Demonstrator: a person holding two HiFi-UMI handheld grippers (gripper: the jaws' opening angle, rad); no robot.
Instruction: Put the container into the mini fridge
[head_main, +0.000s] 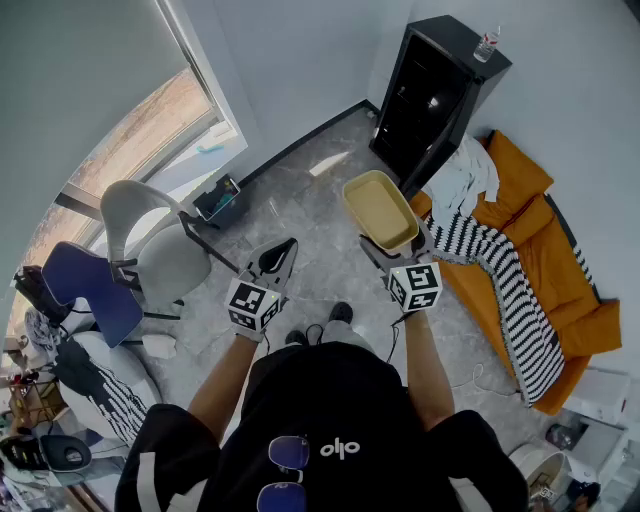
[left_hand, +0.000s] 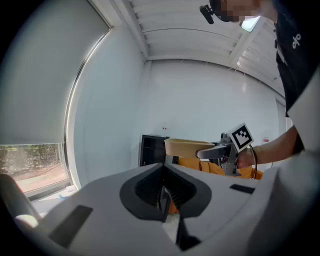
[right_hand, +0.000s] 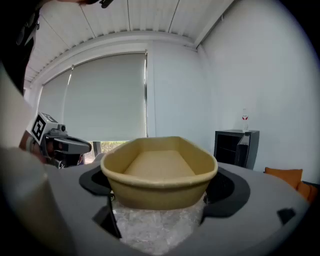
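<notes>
Tan, oblong container (head_main: 380, 208): shallow, round-cornered, empty. Held upright and level, open side up, near end clamped between the right tongs (right_hand: 160, 192), well clear of the floor (head_main: 320, 215). Ahead and well apart: black mini fridge (head_main: 432, 95), upright in the room's corner against the walls, door swung open, dark shelves showing inside.

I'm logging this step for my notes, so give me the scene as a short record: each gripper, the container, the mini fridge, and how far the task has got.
left gripper: jaws together, nothing between them
right gripper: jaws closed on the container, held in the air
container: tan, oblong, empty
mini fridge: black, on the floor by the room's corner, apart from the container
bottle: small, upright on the fridge's top
task state: container not yet in the fridge
</notes>
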